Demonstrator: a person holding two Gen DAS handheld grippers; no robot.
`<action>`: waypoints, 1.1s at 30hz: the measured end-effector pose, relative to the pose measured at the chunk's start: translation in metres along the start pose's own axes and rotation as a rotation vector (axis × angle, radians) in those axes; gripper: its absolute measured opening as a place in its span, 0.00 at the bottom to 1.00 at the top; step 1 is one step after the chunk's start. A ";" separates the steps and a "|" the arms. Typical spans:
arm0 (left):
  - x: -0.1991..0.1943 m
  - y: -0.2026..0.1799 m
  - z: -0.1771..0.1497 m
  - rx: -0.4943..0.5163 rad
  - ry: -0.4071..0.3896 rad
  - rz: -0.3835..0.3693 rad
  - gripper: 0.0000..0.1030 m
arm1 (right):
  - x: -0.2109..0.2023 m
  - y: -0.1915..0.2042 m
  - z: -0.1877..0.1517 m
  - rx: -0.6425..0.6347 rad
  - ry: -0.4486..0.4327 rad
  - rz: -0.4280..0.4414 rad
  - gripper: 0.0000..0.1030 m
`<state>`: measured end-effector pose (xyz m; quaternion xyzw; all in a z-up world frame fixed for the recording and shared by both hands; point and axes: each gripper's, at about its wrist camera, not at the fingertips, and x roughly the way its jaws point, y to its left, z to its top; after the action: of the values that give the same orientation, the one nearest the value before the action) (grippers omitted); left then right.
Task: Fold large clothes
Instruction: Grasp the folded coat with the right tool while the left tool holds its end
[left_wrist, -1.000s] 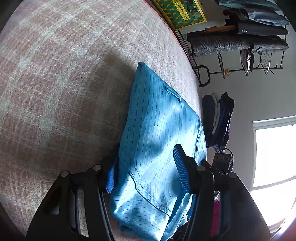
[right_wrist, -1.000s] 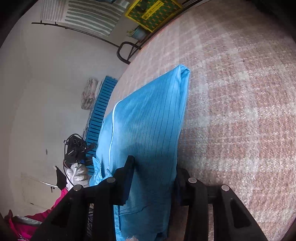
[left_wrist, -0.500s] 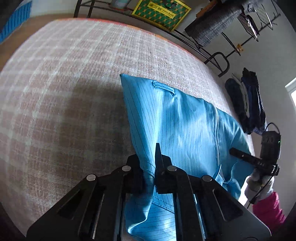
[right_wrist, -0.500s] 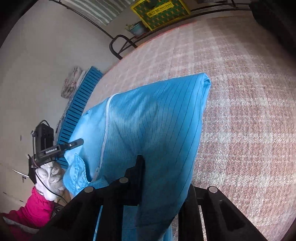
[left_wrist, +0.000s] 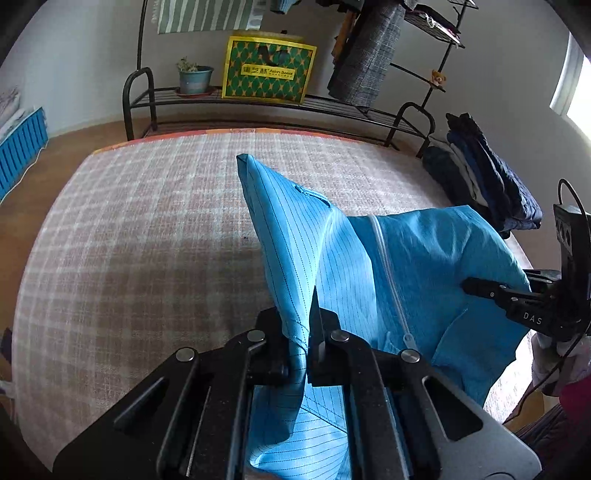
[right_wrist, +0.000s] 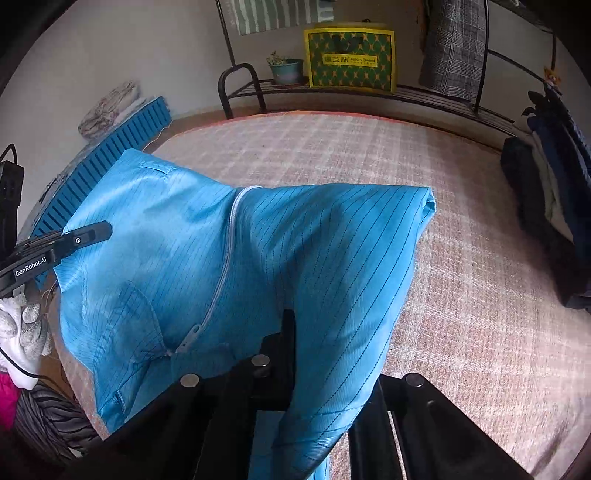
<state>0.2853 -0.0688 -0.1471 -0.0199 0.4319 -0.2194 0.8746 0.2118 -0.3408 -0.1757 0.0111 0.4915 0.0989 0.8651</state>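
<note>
Both tongs I run, left gripper (left_wrist: 308, 347) and right gripper (right_wrist: 317, 354), have just closed, clamped on the blue garment (right_wrist: 258, 258) over the plaid bed (left_wrist: 147, 229)

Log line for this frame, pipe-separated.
stage: lifting | left gripper: shut on blue garment | right gripper: shut on blue garment | far end: on plaid bed cover

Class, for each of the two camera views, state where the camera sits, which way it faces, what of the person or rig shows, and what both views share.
Left wrist: sits on the left gripper, facing down over the blue pinstriped zip garment toward the black metal rack; the right gripper shows at right.
Right wrist: sits on the right gripper, facing likewise; the left gripper and a white-gloved hand show at left.
Shared: garment, pink checked bedcover, green-and-yellow box.
</note>
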 end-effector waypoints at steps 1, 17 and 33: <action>-0.004 -0.005 0.000 0.014 -0.009 0.002 0.02 | -0.005 0.001 -0.002 -0.006 -0.009 -0.008 0.03; 0.031 0.050 0.002 -0.224 0.149 -0.113 0.25 | -0.014 -0.019 -0.017 0.049 0.008 -0.004 0.03; 0.083 0.134 -0.024 -0.525 0.274 -0.288 0.51 | 0.016 -0.089 -0.057 0.277 0.078 0.240 0.41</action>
<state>0.3599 0.0223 -0.2536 -0.2757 0.5804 -0.2225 0.7333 0.1852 -0.4301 -0.2290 0.1847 0.5287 0.1333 0.8177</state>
